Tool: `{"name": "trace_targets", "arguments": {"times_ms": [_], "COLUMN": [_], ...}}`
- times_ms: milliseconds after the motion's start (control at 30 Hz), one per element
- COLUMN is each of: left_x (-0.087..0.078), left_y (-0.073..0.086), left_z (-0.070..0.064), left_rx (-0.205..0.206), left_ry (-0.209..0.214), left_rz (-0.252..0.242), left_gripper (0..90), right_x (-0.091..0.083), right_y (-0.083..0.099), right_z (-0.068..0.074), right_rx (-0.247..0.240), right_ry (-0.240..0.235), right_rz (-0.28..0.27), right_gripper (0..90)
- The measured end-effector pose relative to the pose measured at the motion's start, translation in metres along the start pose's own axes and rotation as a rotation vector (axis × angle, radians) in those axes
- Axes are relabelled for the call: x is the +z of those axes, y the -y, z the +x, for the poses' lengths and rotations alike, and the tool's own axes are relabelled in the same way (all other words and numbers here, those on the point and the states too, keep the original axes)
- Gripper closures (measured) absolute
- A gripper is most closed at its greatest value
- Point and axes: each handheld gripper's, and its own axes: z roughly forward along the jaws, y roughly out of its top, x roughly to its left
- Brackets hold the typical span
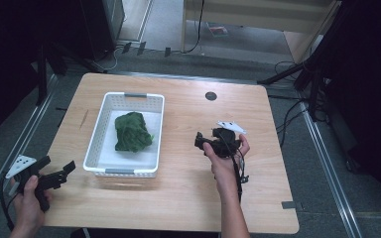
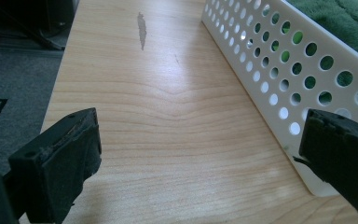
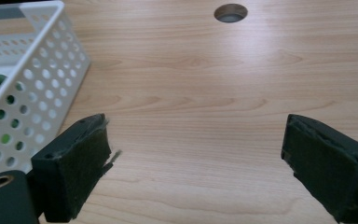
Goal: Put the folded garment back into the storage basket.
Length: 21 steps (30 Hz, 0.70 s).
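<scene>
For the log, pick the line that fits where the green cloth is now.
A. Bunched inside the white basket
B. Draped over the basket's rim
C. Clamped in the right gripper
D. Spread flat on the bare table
A: the green cloth lies bunched on the floor of the white basket, and both grippers stand open and apart from it.

one white basket (image 1: pixel 104 130), one green cloth (image 1: pixel 132 131), two hand-held grippers

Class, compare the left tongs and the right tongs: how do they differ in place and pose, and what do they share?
The left tongs sit at the table's near left edge, left of the white basket; the right tongs hover over the middle, right of it. The left tongs point right toward the basket's near corner; the right tongs point left. Both are open, hold nothing and touch nothing.
</scene>
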Motion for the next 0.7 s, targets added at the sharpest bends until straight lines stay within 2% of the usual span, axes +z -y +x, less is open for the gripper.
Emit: {"name": "trace_targets", "arguments": {"times_ms": [33,67,233,267,300,333,467,500,533,567,600,633,700], "left_x": [0.000,0.000,0.000,0.000,0.000,0.000,0.000,0.000,0.000,0.000,0.000,0.000,0.000], "left_y": [0.000,0.000,0.000,0.000,0.000,0.000,0.000,0.000,0.000,0.000,0.000,0.000,0.000], "left_z": [0.000,0.000,0.000,0.000,0.000,0.000,0.000,0.000,0.000,0.000,0.000,0.000,0.000], "left_rx": [0.000,0.000,0.000,0.000,0.000,0.001,0.002,0.002,0.001,0.001,0.002,0.002,0.002], "left_ry": [0.000,-0.001,-0.001,-0.001,-0.001,-0.001,-0.001,-0.001,-0.001,-0.001,0.000,0.000,-0.001], "left_rz": [0.000,0.000,-0.001,-0.001,0.000,0.000,0.000,0.000,0.002,0.002,0.002,0.002,0.003], "left_gripper": [0.0,0.0,0.0,0.0,0.0,0.0,0.0,0.0,0.0,0.0,0.0,0.0,0.0], "right_x": [0.000,-0.001,-0.004,-0.004,-0.006,-0.006,-0.008,-0.008,-0.009,-0.009,-0.010,-0.010,-0.011], "right_y": [0.000,0.005,0.013,0.013,0.017,0.018,0.028,0.028,0.034,0.034,0.039,0.039,0.044], "right_z": [0.000,-0.008,-0.026,-0.026,-0.034,-0.037,-0.052,-0.052,-0.061,-0.061,-0.068,-0.068,-0.077], "right_rx": [0.000,0.000,0.018,0.018,0.029,0.036,0.031,0.031,0.028,0.028,0.027,0.027,0.033], "right_ry": [0.000,0.003,0.012,0.012,0.021,0.024,0.038,0.038,0.044,0.044,0.048,0.048,0.060], "right_rz": [0.000,-0.003,-0.008,-0.008,-0.007,-0.006,-0.009,-0.009,-0.008,-0.008,-0.004,-0.004,0.001], "right_gripper": [8.5,8.5,8.6,8.6,8.6,8.6,8.7,8.7,8.7,8.7,8.7,8.7,8.8]}}
